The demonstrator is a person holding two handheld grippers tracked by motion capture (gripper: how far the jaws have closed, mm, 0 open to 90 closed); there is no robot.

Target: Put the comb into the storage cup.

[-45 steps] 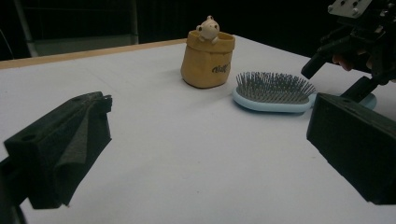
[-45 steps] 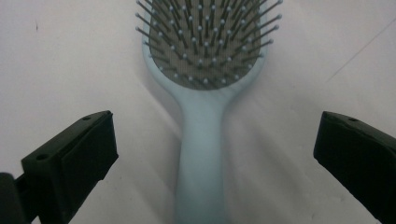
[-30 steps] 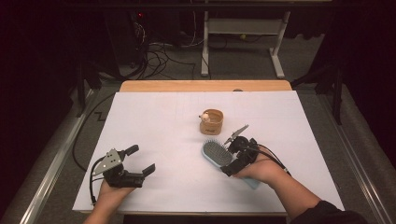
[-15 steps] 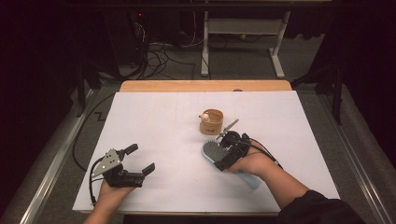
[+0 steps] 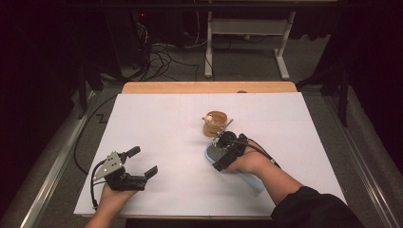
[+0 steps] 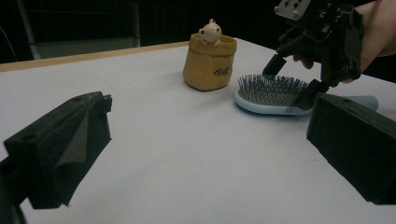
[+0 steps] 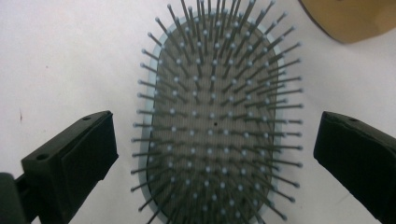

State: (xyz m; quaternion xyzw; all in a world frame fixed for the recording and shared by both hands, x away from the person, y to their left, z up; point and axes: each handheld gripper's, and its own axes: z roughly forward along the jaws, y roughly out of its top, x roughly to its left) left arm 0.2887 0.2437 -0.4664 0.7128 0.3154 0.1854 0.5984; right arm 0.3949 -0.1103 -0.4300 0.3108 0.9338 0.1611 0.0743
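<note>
Surface (image 5: 157, 118): white sheet over a wooden top, whose bare strip shows along the far edge; wide bare room across the left half and the far right. Dark floor with cables and a table frame beyond the far edge.

Light-blue oval hairbrush with grey bristle pad (image 5: 216, 153): lies bristles up, right of centre, its handle running toward the near right edge under the person's right hand. In the right gripper view the bristle pad (image 7: 215, 116) sits between the two jaws, with bare white margin on either side.

Right gripper (image 5: 227, 148): poised directly over the brush head, jaws spread wide, one on each long side of the head. In the left gripper view the jaw tips (image 6: 292, 79) appear level with the bristles; whether they touch the brush cannot be told.

Small tan pouch-shaped pot with a cream animal figure on its rim (image 5: 215, 122): stands upright just beyond the brush head, near but apart.

Left gripper (image 5: 142, 162): near the left front edge, well apart from the brush, jaws spread wide and empty.
</note>
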